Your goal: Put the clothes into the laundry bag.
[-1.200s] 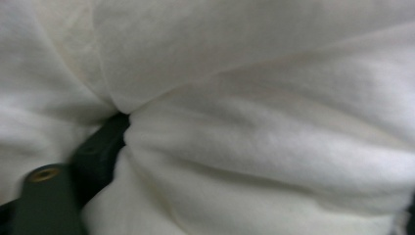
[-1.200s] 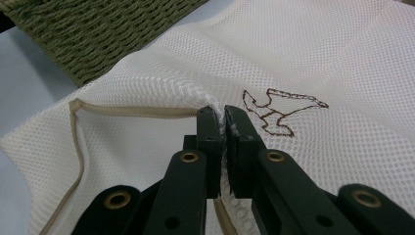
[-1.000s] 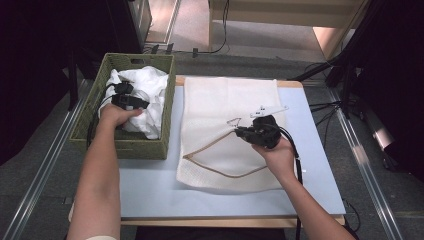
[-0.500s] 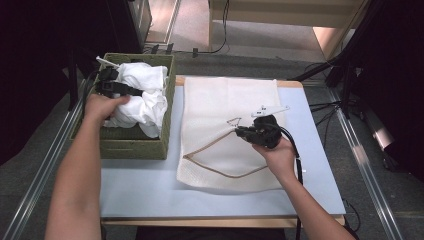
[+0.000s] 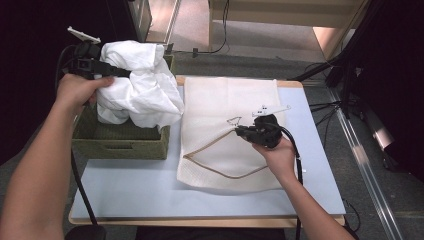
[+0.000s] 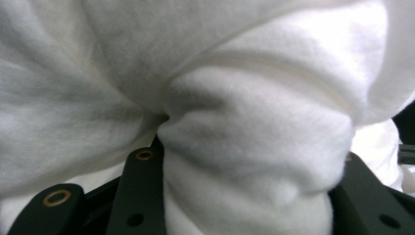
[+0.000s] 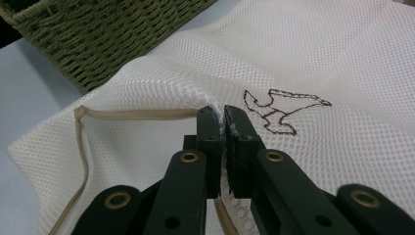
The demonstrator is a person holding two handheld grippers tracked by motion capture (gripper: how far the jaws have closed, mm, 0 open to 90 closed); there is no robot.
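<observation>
Left gripper [image 5: 107, 70] has its jaws clamped on a thick fold of the white cloth [image 5: 142, 87]; the wad bulges between the two fingers [image 6: 142, 191] and spills past them on every side. The jaws have just been closing, with cloth between them. The bundle hangs from the fingertips above the green woven basket [image 5: 120, 142], its lower folds just over the basket's inside.

Right gripper [image 7: 222, 122] is pinched narrow on the top layer of the mesh bag [image 5: 225, 125] at the edge of its opening, right beside the embroidered bird [image 7: 284, 110]. The tan trim [image 7: 142, 115] runs away from the fingertips to one side.

Handling, my judgement: cloth is soft, light, bulky, not fragile. It will sag and trail below the fingers, so a deep bite on a gathered fold, as now, suits it. The mesh is thin and limp; a hold at the trim keeps the mouth lifted.

In the way: the basket's rim under the hanging folds could snag them. The bag's mouth is shallow, lifted at one point only, so loose folds may catch there.
</observation>
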